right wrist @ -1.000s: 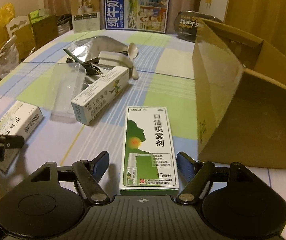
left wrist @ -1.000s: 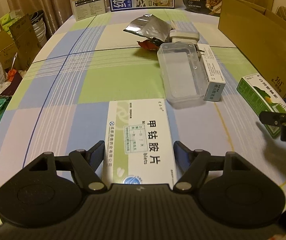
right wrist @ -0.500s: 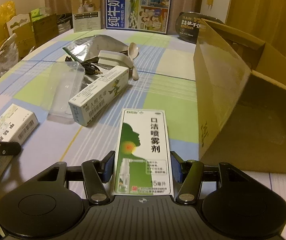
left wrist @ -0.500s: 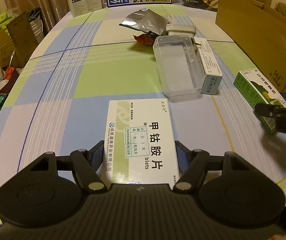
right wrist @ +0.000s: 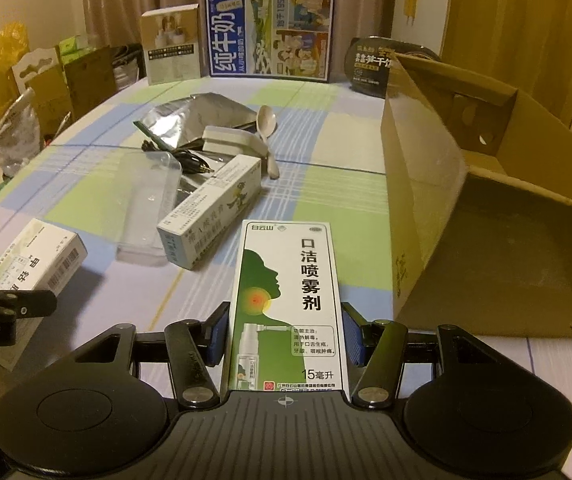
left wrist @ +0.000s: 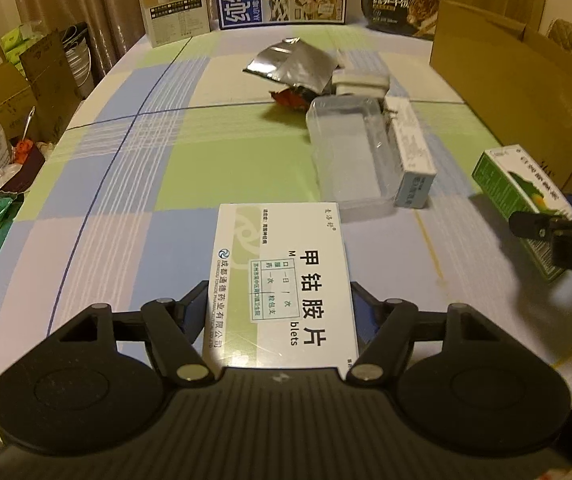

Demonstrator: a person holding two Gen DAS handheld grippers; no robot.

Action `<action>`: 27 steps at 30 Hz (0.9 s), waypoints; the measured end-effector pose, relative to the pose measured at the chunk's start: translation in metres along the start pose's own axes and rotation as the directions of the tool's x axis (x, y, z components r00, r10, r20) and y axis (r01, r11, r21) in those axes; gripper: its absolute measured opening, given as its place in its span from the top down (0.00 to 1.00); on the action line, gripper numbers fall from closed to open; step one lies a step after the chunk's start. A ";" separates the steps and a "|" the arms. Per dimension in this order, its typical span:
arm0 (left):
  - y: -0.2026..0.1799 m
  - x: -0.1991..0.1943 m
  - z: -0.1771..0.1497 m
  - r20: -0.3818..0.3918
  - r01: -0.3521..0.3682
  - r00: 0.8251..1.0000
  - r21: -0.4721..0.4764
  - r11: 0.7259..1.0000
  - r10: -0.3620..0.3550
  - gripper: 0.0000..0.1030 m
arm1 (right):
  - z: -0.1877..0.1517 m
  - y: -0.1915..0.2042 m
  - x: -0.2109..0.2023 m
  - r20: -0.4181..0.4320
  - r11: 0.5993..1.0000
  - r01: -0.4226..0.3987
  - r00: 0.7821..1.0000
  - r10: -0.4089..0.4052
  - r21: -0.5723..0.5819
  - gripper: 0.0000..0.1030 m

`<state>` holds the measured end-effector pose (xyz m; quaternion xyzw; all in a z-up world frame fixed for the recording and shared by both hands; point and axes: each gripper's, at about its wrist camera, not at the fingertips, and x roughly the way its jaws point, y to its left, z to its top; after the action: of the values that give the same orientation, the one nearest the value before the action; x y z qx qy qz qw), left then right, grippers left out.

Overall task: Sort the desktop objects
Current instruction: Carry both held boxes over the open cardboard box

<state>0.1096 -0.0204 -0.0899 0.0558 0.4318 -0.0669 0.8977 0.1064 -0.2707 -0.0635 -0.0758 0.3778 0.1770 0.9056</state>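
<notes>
Green spray box (right wrist: 286,304), long axis along the fingers (right wrist: 215,334)

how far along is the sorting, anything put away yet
Nothing looks sorted yet: what shows of the brown cardboard box inside is bare. In hand: the left claw is shut on the white and green tablet box, and the right claw on the green and white throat spray box. Left on the checked tablecloth: the clear plastic tray, long white ointment box, white spoon and silver foil pouch.
</notes>
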 end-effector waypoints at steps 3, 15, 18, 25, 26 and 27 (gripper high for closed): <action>-0.002 -0.012 0.002 0.018 0.009 1.000 0.001 1.000 -0.009 0.35 | 0.001 -0.001 -0.015 0.017 1.000 0.002 1.000 -0.002 0.014 0.49; -0.040 -0.062 0.027 0.106 0.088 0.990 0.041 0.995 -0.092 0.35 | 0.023 -0.028 -0.095 0.145 0.995 0.078 0.986 -0.086 0.061 0.49; -0.057 -0.071 0.037 0.123 0.121 0.984 0.066 0.990 -0.128 0.35 | 0.026 -0.039 -0.110 0.166 0.992 0.099 0.980 -0.111 0.079 0.49; -0.102 -0.088 0.057 0.157 0.189 0.965 0.124 0.974 -0.208 0.35 | 0.028 -0.073 -0.137 0.192 0.979 0.157 0.965 -0.180 0.130 0.49; -0.108 -0.090 0.061 0.161 0.200 0.962 0.132 0.971 -0.220 0.35 | 0.028 -0.077 -0.140 0.194 0.977 0.164 0.962 -0.190 0.139 0.49; -0.113 -0.091 0.063 0.163 0.208 0.960 0.135 0.969 -0.229 0.35 | 0.028 -0.082 -0.142 0.196 0.974 0.172 0.960 -0.200 0.148 0.49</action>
<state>0.0825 -0.1349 0.0161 0.0538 0.3490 -0.1956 0.9149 0.0639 -0.3766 0.0577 -0.0329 0.2820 0.0730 0.9561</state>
